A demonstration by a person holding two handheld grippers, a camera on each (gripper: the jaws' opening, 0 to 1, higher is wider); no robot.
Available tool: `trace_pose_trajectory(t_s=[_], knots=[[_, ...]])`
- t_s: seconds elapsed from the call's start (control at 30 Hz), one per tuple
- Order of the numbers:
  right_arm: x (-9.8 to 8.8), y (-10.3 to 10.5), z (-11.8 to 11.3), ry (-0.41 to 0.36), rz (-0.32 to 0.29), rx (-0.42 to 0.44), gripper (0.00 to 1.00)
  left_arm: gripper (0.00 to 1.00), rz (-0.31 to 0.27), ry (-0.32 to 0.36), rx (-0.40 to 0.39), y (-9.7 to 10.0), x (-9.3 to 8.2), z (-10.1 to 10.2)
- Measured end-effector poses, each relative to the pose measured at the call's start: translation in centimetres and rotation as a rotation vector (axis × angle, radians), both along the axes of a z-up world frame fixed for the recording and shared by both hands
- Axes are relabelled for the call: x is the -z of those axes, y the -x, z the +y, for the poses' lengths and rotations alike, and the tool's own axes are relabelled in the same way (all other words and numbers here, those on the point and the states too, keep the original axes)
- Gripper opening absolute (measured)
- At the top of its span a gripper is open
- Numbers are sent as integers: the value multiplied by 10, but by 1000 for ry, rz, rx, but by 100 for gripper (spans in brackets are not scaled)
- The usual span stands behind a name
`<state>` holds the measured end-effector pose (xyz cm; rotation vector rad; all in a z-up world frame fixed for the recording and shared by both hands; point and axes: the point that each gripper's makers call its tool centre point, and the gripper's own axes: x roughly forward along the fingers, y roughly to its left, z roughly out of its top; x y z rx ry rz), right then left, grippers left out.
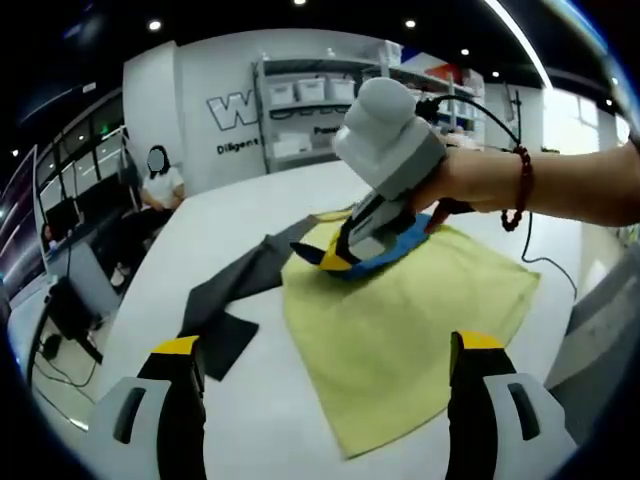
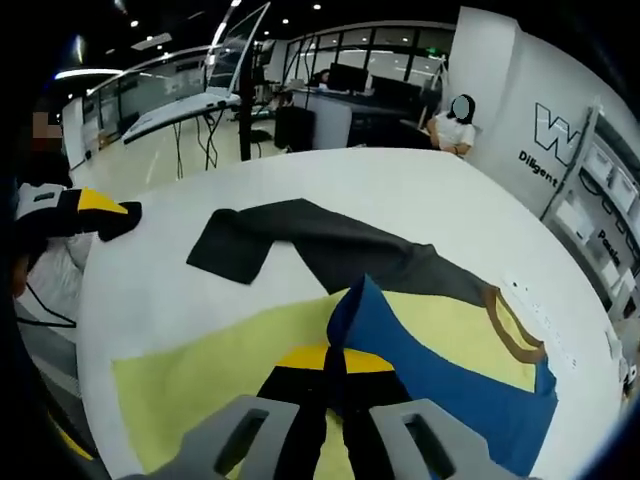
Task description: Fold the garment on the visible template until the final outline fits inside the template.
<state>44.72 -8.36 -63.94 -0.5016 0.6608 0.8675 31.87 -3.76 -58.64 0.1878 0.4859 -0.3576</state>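
A white tabletop (image 1: 300,200) holds a yellow template (image 1: 400,320). It is a flat yellow cloth sheet.

The garment (image 2: 440,370) is a pair of pants, dark grey on the outside and blue on the inside, with a brown band at the waist. The waist part lies on the yellow template. One dark grey leg (image 2: 300,235) runs off the template onto the bare tabletop, and its end is folded over.

In the right gripper view, the right hand-held gripper (image 2: 335,380) has its two jaws pressed together on a fold of the blue cloth, down on the template. In the left gripper view, you can see the same gripper (image 1: 335,257) held by a person's hand (image 1: 470,180) with a bead bracelet on the wrist. Its yellow tips pinch the blue cloth.

The left hand-held gripper (image 1: 325,370) has its jaws wide apart and holds nothing. It is above the near edge of the template, not touching it. Its yellow tip (image 2: 95,205) also peeks into the right gripper view from the left.

Far behind, a person sits near desks, and shelves stand by a wall.
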Motion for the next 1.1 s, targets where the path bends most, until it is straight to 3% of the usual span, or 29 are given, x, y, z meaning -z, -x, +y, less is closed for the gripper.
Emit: trace_pose_trajectory(t_s=[0.23, 0.37, 0.53, 0.77, 1.03, 1.1], knots=[[10, 2, 6, -48, 45, 8, 0, 99, 4, -3, 5, 0, 1, -1], [12, 9, 11, -112, 113, 19, 2, 99, 6, -4, 4, 0, 1, -1], [7, 7, 6, -151, 123, 59, 21, 99, 5, -5, 2, 0, 1, -1], [-7, -6, -9, -244, 126, 159, 66, 99, 10, -13, 8, 1, 2, -2], [-21, -20, -41, -293, 107, 251, 99, 99, 15, -7, 0, 0, 3, 0], [-25, -21, -50, -295, 101, 258, 99, 99, 17, -2, -1, -1, 3, 0]])
